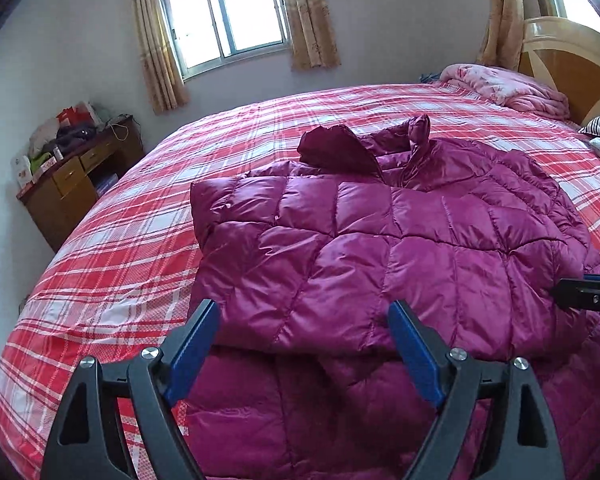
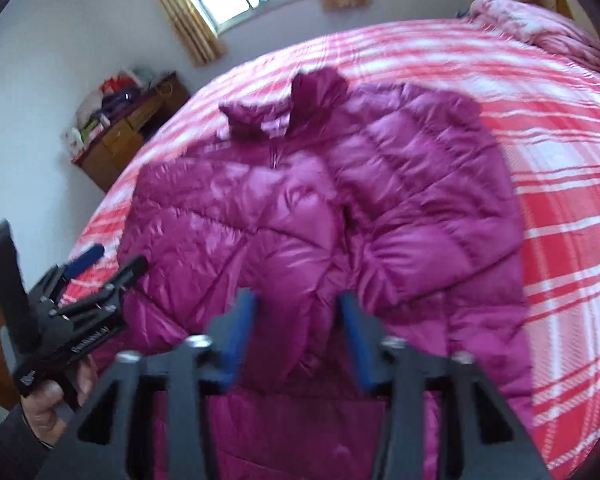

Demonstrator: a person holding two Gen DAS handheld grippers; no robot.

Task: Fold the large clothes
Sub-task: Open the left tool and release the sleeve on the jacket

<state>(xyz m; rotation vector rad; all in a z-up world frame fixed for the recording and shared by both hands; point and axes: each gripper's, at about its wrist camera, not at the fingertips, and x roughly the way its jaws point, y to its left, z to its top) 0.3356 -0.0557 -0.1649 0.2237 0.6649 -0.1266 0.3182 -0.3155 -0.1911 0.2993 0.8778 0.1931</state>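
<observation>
Now the jacket [image 1: 380, 248] lies partly folded across the bed [image 1: 112, 248]. Both the left hand-held gripper [image 1: 302, 344] and the right hand-held gripper [image 2: 296, 336] hover wide above its near hem, holding nothing.

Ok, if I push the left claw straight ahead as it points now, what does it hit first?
Most likely the purple down jacket: its puffed, folded-over body lies right between and beyond the open left claw. Depth is uncertain through the fisheye.

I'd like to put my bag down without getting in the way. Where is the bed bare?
The red plaid bedsheet lies bare left of the magenta quilted puffer jacket, toward the cluttered wooden desk, and beyond its collar below the window. The headboard end is crowded with a rumpled pink blanket.
</observation>
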